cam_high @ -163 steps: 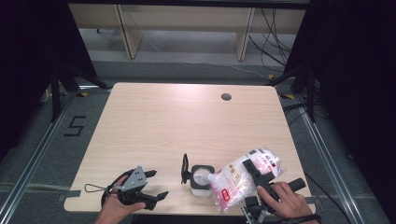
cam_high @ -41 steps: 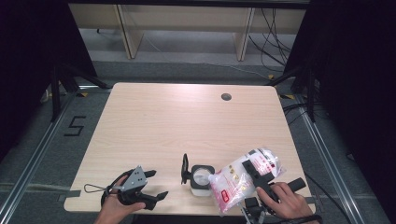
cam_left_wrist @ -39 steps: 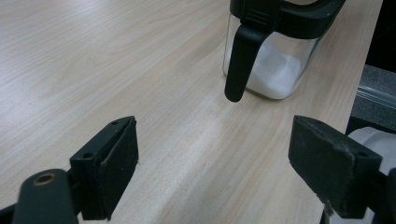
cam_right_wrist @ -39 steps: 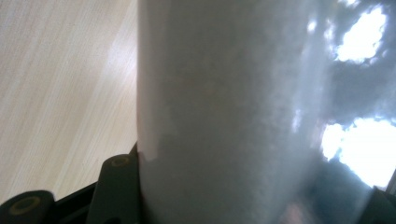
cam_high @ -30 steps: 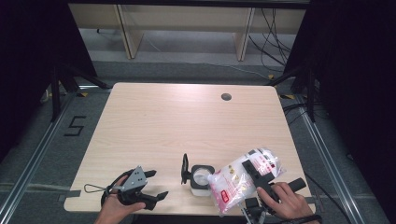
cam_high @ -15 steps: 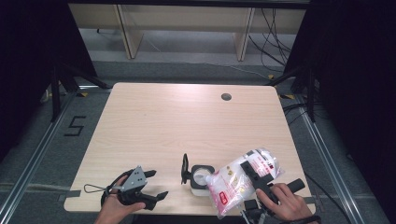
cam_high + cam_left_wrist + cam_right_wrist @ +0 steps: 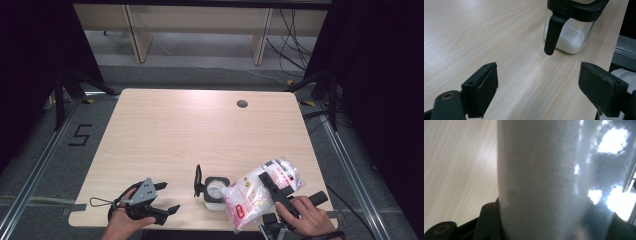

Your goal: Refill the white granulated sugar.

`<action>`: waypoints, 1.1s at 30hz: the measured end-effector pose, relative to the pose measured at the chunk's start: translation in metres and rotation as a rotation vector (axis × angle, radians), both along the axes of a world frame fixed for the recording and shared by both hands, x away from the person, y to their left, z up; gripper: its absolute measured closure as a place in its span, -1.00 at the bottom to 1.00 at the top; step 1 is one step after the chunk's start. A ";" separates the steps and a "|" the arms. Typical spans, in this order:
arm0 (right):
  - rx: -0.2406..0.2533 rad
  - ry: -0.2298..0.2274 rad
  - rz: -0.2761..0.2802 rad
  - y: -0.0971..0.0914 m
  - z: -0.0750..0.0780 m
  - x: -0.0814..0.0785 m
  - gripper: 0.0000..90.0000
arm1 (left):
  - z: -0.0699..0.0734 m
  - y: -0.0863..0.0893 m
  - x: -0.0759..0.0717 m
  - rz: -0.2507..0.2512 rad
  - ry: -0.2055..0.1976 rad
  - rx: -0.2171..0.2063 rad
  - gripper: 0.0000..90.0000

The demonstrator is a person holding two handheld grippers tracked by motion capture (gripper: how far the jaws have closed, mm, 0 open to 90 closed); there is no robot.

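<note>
From above, we see the right tool (image 7: 274,184) clamped on a plastic bag (image 7: 252,192) of white powder that hides its jaws. Beside it a jar (image 7: 215,189) stands open. In the left gripper view, the left tool (image 7: 544,93) gapes empty, the jar (image 7: 569,35) ahead part-filled with white grains, its top cropped. In the right gripper view, the bag (image 7: 554,180) blocks nearly everything beyond the jaws.

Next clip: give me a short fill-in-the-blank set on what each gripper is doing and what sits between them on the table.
1. The right gripper is shut on a plastic ____ of white powder with red print.
2. The left gripper has its jaws ____, with nothing between them.
3. The clear jar between the two grippers has a lid and handle coloured ____.
4. The jar stands on the wooden ____, near its front edge.

Missing words: bag; open; black; table
</note>
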State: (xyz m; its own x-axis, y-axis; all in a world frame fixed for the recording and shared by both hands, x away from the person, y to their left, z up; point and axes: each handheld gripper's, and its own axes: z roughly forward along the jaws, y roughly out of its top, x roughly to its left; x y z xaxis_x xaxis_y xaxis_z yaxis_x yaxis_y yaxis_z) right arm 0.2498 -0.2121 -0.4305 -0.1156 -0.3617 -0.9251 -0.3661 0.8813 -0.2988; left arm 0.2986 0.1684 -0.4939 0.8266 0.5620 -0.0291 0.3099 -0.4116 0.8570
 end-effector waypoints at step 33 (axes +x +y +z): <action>0.016 0.008 -0.012 -0.002 0.001 0.001 0.13 | 0.001 0.002 -0.002 0.005 -0.005 -0.001 -0.65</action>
State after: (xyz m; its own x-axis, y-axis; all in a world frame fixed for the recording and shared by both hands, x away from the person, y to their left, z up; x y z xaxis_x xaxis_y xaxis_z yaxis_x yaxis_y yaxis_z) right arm 0.2503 -0.2143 -0.4300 -0.1275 -0.3456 -0.9297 -0.3576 0.8903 -0.2819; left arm 0.2969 0.1706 -0.4929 0.8241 0.5658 -0.0256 0.3075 -0.4089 0.8592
